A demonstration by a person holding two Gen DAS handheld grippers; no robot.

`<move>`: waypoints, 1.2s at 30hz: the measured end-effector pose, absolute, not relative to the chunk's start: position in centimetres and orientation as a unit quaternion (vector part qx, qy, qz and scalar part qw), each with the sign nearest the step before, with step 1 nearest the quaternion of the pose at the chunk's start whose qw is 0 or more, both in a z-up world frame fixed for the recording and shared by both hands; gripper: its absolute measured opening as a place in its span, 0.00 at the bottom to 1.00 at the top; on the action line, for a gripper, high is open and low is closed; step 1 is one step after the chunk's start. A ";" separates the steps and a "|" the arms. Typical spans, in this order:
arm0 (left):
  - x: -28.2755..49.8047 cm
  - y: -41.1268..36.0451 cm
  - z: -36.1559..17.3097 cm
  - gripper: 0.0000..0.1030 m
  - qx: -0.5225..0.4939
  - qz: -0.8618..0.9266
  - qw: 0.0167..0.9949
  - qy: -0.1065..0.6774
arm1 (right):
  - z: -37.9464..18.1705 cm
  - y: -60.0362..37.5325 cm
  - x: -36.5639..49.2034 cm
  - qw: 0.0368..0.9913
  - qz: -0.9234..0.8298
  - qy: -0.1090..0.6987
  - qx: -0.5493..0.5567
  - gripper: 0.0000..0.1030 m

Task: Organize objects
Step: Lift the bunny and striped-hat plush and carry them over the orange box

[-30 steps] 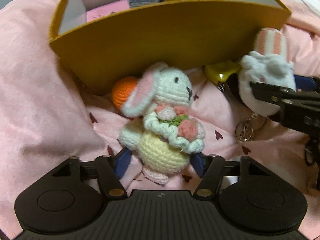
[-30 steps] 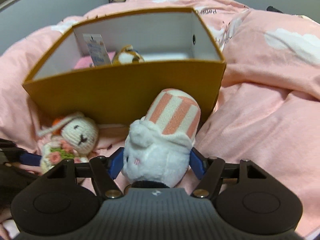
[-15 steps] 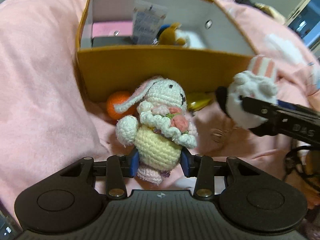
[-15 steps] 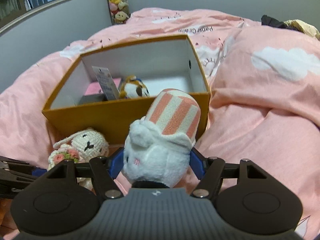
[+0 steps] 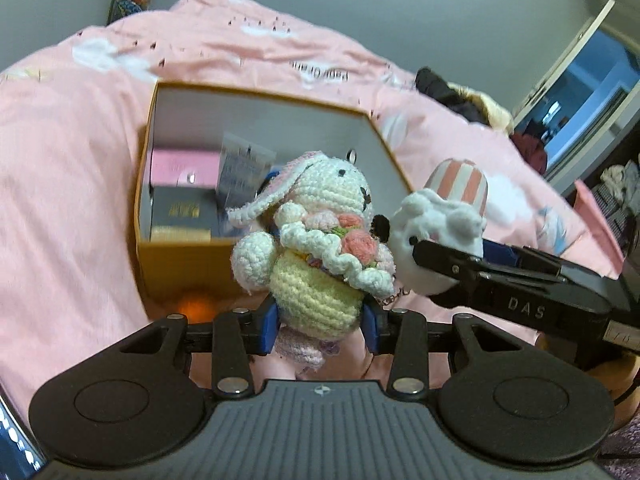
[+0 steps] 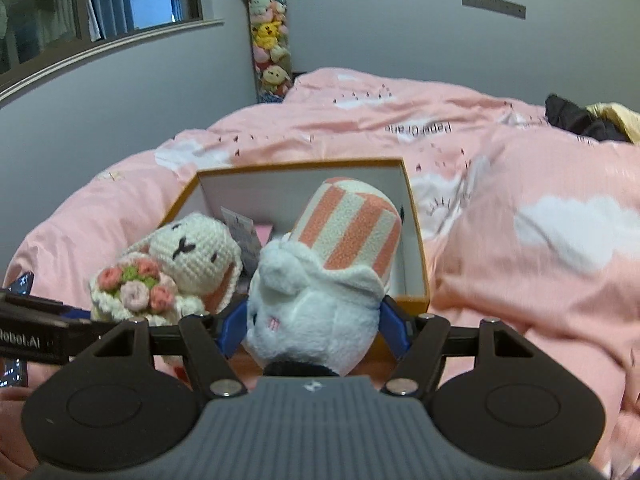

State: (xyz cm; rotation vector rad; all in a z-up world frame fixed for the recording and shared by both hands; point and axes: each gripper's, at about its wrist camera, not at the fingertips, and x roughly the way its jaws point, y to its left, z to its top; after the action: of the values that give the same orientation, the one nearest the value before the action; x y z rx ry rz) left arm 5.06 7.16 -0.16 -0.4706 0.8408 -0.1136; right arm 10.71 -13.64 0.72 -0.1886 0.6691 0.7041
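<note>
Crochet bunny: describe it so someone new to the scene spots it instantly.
On the pink bed sits an open orange box; in front of it two grippers each hold a toy. The crochet bunny is in the left gripper, beside the plush. Unlike the fluffy, stripe-hatted plush, it is knitted, with a yellow belly and a rose bouquet.

The orange box [image 5: 188, 264] is open-topped; a pink case [image 5: 184, 166] and black case [image 5: 182, 210] crowd its left end.
</note>
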 end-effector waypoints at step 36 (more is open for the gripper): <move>17.2 8.7 1.3 0.45 -0.217 -0.075 0.895 0.383 | -4.6 -5.6 24.2 0.756 0.381 0.462 -0.265 0.69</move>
State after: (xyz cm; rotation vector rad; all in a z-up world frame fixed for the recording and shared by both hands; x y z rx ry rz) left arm 17.19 8.73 1.26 -0.4503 0.7946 -0.1560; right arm 24.24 -5.60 -4.64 -0.5780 1.0075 0.8301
